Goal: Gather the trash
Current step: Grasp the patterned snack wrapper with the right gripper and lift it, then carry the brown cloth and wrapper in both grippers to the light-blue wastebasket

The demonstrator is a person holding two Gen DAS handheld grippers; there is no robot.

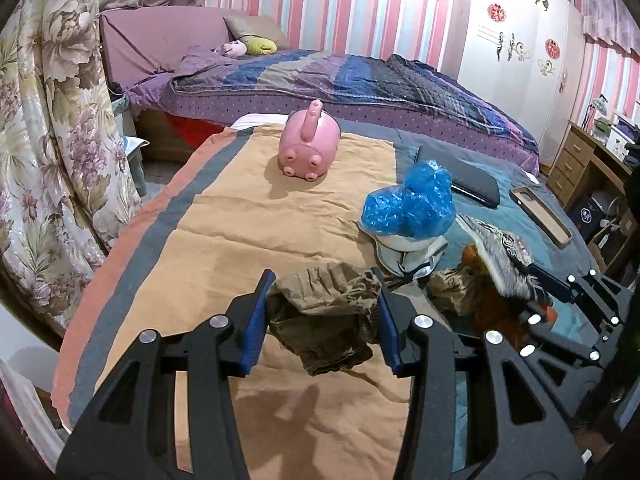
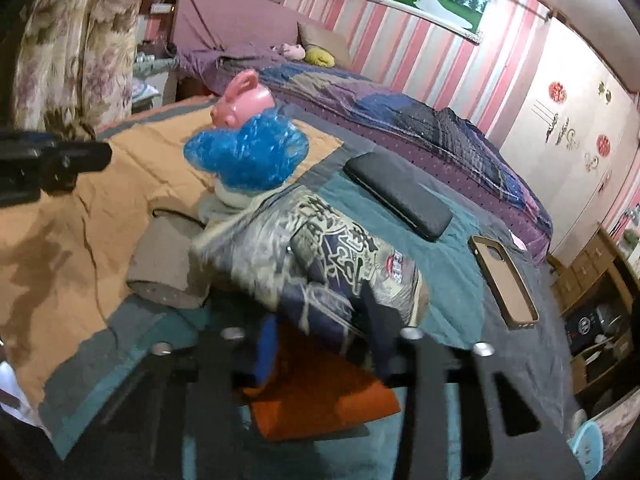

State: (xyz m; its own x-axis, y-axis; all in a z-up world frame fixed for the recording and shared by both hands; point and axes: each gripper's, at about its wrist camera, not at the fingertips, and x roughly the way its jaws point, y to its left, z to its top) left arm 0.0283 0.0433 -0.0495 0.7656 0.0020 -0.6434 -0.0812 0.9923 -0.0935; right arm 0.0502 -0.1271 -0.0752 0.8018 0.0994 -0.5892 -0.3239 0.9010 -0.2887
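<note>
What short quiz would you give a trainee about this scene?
1. True or false: the right gripper is shut on the printed wrapper.
2. What colour is the pig-shaped toy: A pink, B green, C black?
3. Fill in: the crumpled brown wad sits between the pads of the ____ gripper.
Key: 1 true; 2 A; 3 left gripper.

Count of things on the covered surface

One pink piggy bank (image 1: 308,148); one blue plastic bag (image 1: 412,202); one crumpled brown wrapper (image 1: 326,312); one patterned foil packet (image 2: 340,256); one black case (image 2: 398,196); one phone case (image 2: 506,284); two grippers, left (image 1: 322,320) and right (image 2: 320,344).
</note>
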